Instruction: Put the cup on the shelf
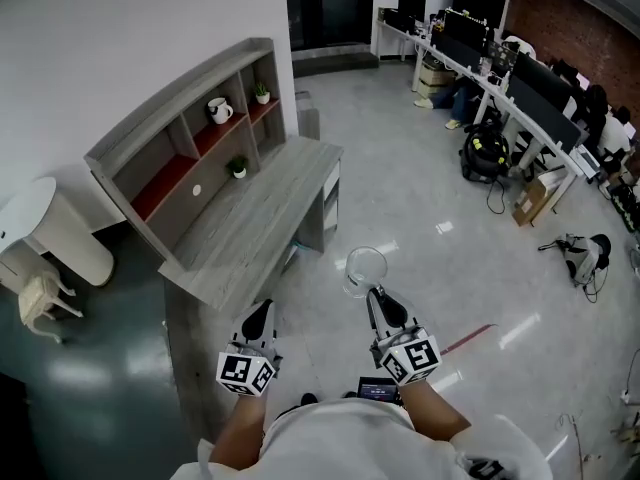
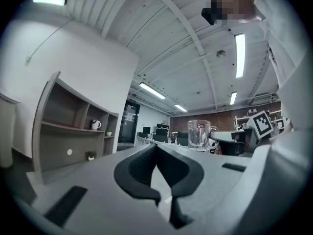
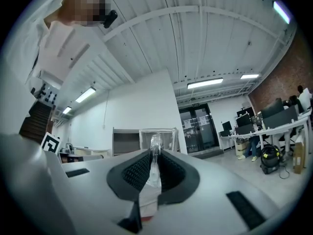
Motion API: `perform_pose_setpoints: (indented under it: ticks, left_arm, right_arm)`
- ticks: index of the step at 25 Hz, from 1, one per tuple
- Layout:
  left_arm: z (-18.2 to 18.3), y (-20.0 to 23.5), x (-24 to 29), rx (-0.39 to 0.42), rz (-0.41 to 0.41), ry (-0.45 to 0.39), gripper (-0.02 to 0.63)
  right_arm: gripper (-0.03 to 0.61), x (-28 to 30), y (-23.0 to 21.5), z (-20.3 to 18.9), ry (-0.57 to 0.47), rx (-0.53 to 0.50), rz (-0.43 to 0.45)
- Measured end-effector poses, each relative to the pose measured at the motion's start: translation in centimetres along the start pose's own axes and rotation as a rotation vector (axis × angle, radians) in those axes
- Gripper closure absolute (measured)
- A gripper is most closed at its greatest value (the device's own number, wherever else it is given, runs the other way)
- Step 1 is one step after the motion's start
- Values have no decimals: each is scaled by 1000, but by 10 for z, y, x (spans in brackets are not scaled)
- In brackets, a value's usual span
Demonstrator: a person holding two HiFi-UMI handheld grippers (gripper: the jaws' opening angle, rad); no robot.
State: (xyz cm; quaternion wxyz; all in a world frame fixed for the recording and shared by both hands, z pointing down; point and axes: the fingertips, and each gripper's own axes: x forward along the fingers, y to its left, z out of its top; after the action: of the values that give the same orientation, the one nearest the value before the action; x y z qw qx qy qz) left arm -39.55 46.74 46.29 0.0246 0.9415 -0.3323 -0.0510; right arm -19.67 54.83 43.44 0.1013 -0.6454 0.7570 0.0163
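A clear glass cup (image 1: 365, 270) hangs in the air over the floor, right of the grey desk (image 1: 262, 218). My right gripper (image 1: 376, 296) is shut on the cup's handle (image 3: 154, 153), and the cup's body (image 3: 157, 140) stands upright just beyond the jaws. The left gripper view shows the same cup (image 2: 198, 135) to the right. My left gripper (image 1: 260, 316) is beside the right one, near the desk's front corner, jaws together and holding nothing (image 2: 164, 182). The grey shelf unit (image 1: 185, 133) with red back panels stands on the desk's far side, and a white mug (image 1: 219, 110) sits in it.
Two small potted plants (image 1: 262, 92) (image 1: 238, 167) stand in the shelf unit. A white round table (image 1: 35, 213) and a pale chair (image 1: 40, 298) are at the left. Office desks with monitors (image 1: 520, 78) and bags (image 1: 485, 153) (image 1: 582, 253) fill the right.
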Motion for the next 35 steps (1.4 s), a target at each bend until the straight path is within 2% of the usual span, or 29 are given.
perform_pose_setpoints:
  ticks: [6,14,26,30,35]
  left_arm:
    - [-1,-30,7,5,-42,-6,604]
    - [5,-50,20,31,-28,-15,604]
    - [5,-67,32,58,45,-9,604]
    - [1,-74,36,71,61,0,604]
    - [-4,-77,35,67,92,9,604]
  right_arm:
    - [532,-20,-13,8,-20,12,-11]
    - [532,-33,-31,13,-18,-18,-13]
    - [532,-42,-65,20,-23,-67,-1]
    - [532,-44,-73,22,-18,-121,-3]
    - [532,-45,-86,21,-14,-111,-1]
